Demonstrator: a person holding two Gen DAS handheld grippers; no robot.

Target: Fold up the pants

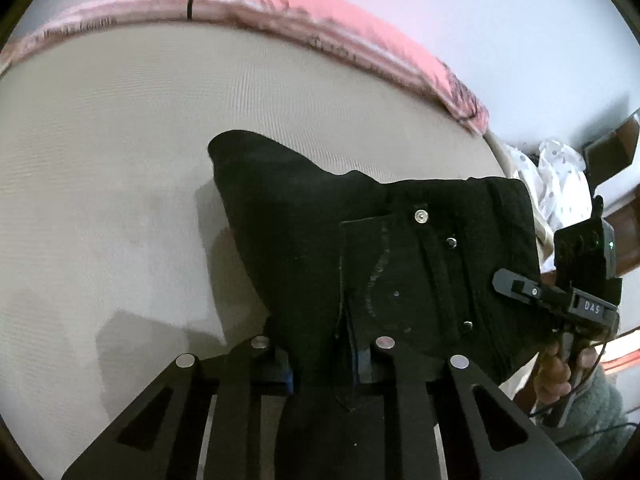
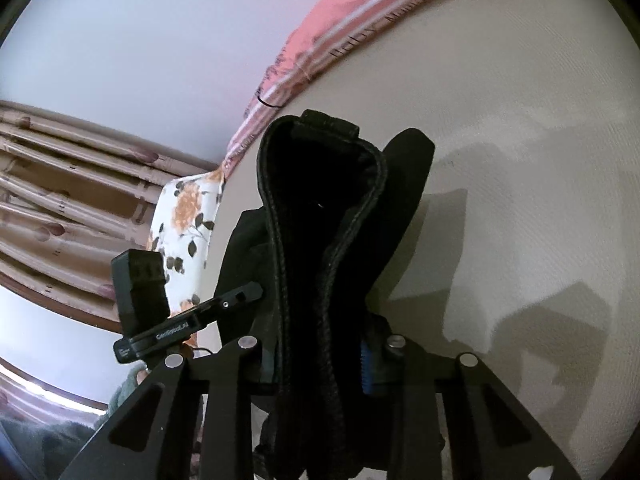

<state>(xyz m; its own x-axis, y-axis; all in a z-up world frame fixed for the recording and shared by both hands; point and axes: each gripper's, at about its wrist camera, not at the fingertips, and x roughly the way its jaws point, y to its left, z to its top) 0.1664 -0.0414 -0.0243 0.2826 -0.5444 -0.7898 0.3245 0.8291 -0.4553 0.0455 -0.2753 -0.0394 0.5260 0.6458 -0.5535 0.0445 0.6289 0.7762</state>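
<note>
Black pants [image 1: 372, 256] hang lifted above a beige bed sheet [image 1: 120, 160]. My left gripper [image 1: 324, 364] is shut on the pants' fabric near the pocket and rivets. My right gripper [image 2: 320, 360] is shut on the pants [image 2: 320, 220] at a thick stitched hem or waistband edge that stands up between its fingers. The right gripper also shows in the left wrist view [image 1: 560, 292] at the pants' right edge. The left gripper shows in the right wrist view [image 2: 188, 320] to the left of the cloth. The pants' lower part is hidden.
A pink patterned blanket [image 1: 320, 20] runs along the bed's far edge by a white wall. A floral pillow [image 2: 188, 216] and striped curtains [image 2: 60, 200] are on the left in the right wrist view. White dotted cloth [image 1: 560, 176] lies off the bed's right side.
</note>
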